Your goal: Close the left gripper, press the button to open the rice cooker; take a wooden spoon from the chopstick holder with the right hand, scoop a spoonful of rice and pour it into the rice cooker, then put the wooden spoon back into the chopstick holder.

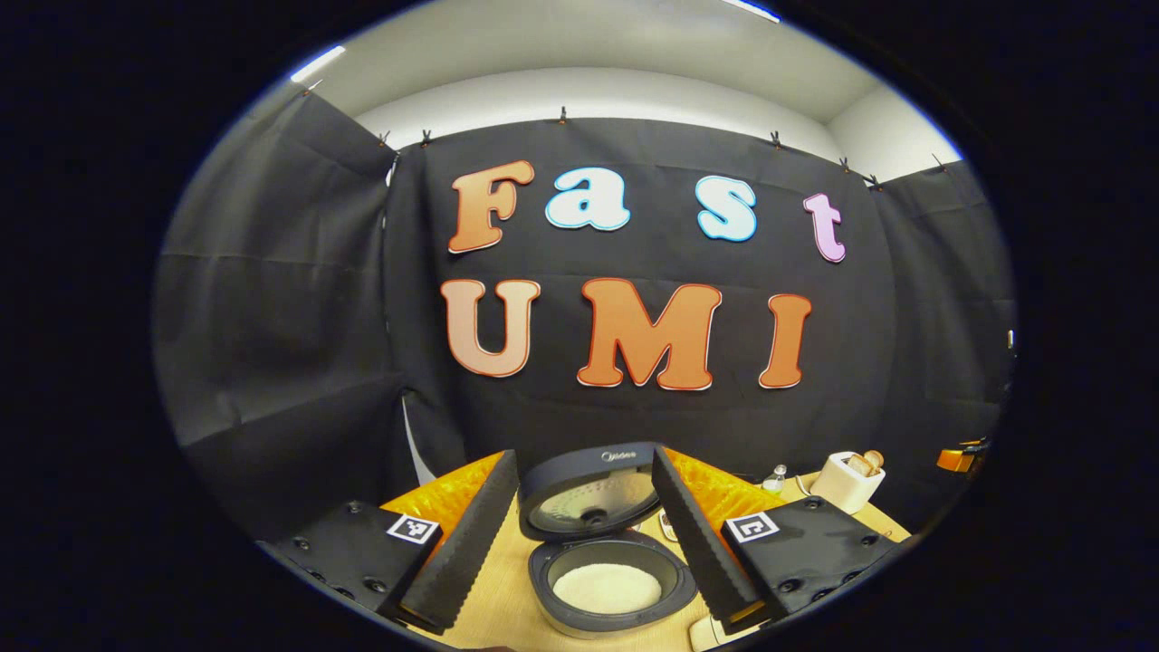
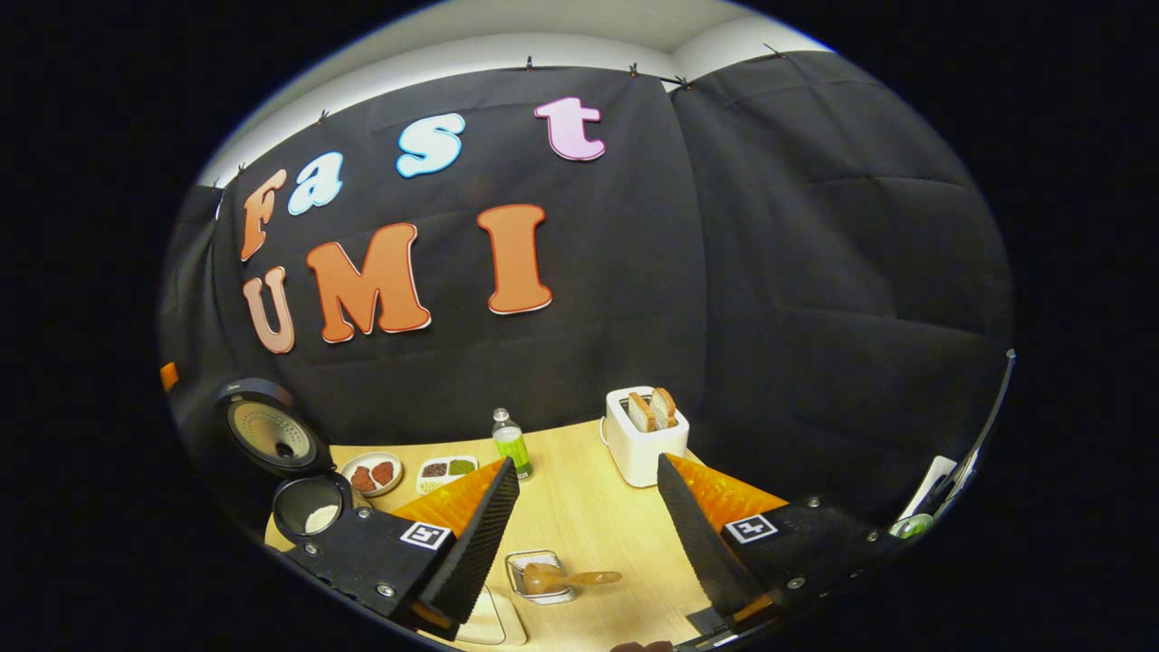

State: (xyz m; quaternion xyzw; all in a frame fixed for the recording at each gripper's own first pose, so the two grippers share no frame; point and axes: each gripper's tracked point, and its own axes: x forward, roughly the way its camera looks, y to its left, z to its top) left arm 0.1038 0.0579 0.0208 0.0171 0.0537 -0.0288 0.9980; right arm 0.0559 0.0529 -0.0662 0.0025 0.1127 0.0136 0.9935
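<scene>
The dark rice cooker (image 1: 552,593) stands open on the wooden table, its lid (image 1: 593,493) tipped up and back and white rice (image 1: 607,587) in the pot. My left gripper (image 1: 582,453) is open, its fingers spread to either side of the cooker and holding nothing. In the right gripper view the cooker (image 2: 308,509) sits far left with its lid (image 2: 267,430) raised. My right gripper (image 2: 587,462) is open and empty above the table. The wooden spoon (image 2: 566,577) lies with its bowl in a small clear rectangular holder (image 2: 516,566), low between the fingers, handle pointing right.
A white toaster (image 2: 645,435) with bread slices stands at the back of the table, with a green-labelled bottle (image 2: 512,444) to its left. A round plate (image 2: 371,474) and a divided dish (image 2: 446,471) sit near the cooker. A pale board (image 2: 489,620) lies at the front edge.
</scene>
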